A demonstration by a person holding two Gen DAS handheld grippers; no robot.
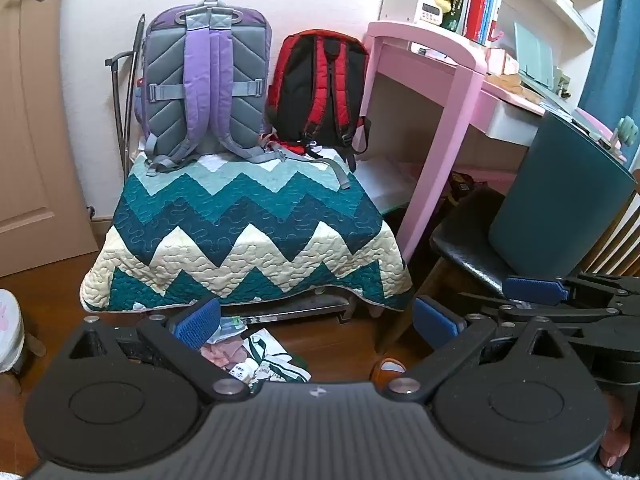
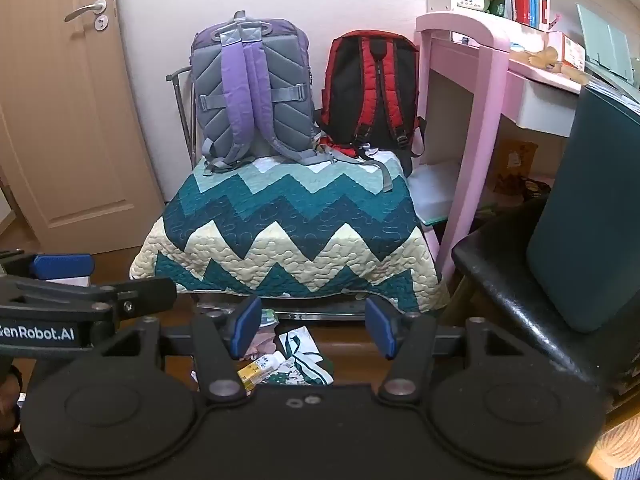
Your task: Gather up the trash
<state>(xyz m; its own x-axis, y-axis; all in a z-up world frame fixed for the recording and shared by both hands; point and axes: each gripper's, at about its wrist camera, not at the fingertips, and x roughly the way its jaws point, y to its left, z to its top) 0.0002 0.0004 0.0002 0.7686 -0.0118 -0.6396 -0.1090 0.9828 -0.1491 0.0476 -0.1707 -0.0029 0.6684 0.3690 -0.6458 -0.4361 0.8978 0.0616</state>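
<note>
Both grippers hang above the wooden floor (image 1: pixel 340 336) with their jaws spread wide and nothing between them. The left gripper (image 1: pixel 316 322) and right gripper (image 2: pixel 312 328) point at a low table draped in a zigzag quilt (image 1: pixel 244 232). The trash (image 2: pixel 280 360), a heap of crumpled wrappers and paper, lies on the floor just in front of the quilt's hanging edge, below and slightly left of each gripper's gap, touching neither. A purple backpack (image 1: pixel 204 80) and a red backpack (image 1: pixel 320 84) stand upright on the quilt against the wall. A pink desk (image 1: pixel 436 92) stands to the right, with a black chair (image 1: pixel 480 240) beside it.
</note>
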